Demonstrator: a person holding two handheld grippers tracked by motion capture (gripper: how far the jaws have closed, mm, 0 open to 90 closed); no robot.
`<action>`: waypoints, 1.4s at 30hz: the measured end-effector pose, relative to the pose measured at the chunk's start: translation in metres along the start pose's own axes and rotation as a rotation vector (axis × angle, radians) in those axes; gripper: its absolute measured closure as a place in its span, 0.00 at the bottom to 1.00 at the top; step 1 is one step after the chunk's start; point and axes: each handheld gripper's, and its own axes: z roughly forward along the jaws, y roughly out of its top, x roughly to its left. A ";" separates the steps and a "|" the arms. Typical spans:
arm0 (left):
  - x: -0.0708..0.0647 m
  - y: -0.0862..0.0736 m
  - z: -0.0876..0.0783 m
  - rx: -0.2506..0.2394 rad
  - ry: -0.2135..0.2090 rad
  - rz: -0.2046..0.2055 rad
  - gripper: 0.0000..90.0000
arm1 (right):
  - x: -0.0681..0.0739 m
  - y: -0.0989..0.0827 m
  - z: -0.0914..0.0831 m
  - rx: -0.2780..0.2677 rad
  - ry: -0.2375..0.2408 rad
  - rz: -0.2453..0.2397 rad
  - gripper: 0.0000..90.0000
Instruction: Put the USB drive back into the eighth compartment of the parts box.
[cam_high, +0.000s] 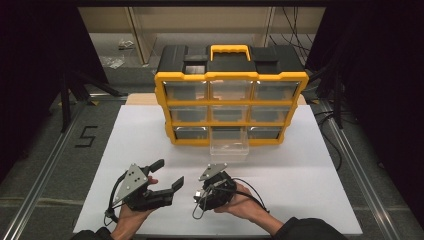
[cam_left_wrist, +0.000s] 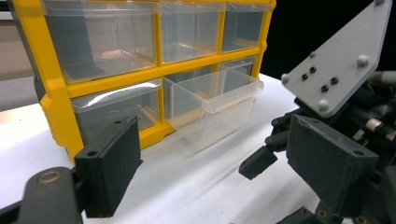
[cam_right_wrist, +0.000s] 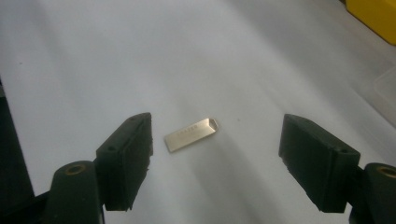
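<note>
A small silver metal USB stick (cam_right_wrist: 191, 134) lies flat on the white tabletop. My right gripper (cam_right_wrist: 219, 156) hangs over it, open, jaws wide on either side and not touching it. In the high view a hand holds the right gripper (cam_high: 203, 195) tilted down at the table's near middle. My left gripper (cam_high: 168, 174) is open and empty just to its left, pointing towards the organizer. A yellow and black drawer organizer (cam_high: 231, 76) stands at the back. Its clear bottom-middle drawer (cam_high: 229, 145) is pulled out; the drawer (cam_left_wrist: 212, 105) looks empty in the left gripper view.
The white board (cam_high: 310, 170) covers the table, with bare room on both sides of the organizer. Metal rails (cam_high: 45, 175) run along the table's sides. The other clear drawers (cam_left_wrist: 109, 39) are pushed in. The right gripper's grey plate (cam_left_wrist: 338, 65) is close to my left gripper (cam_left_wrist: 219, 163).
</note>
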 end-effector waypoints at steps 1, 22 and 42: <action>0.000 0.000 0.000 0.001 -0.001 0.000 0.19 | 0.001 0.000 0.001 0.005 -0.006 -0.003 0.30; 0.001 0.001 -0.001 -0.015 0.016 -0.002 0.19 | 0.008 0.004 0.027 0.056 -0.044 0.007 0.34; 0.000 0.001 -0.001 -0.012 0.010 -0.009 0.19 | 0.010 0.002 0.034 0.097 -0.032 0.016 0.54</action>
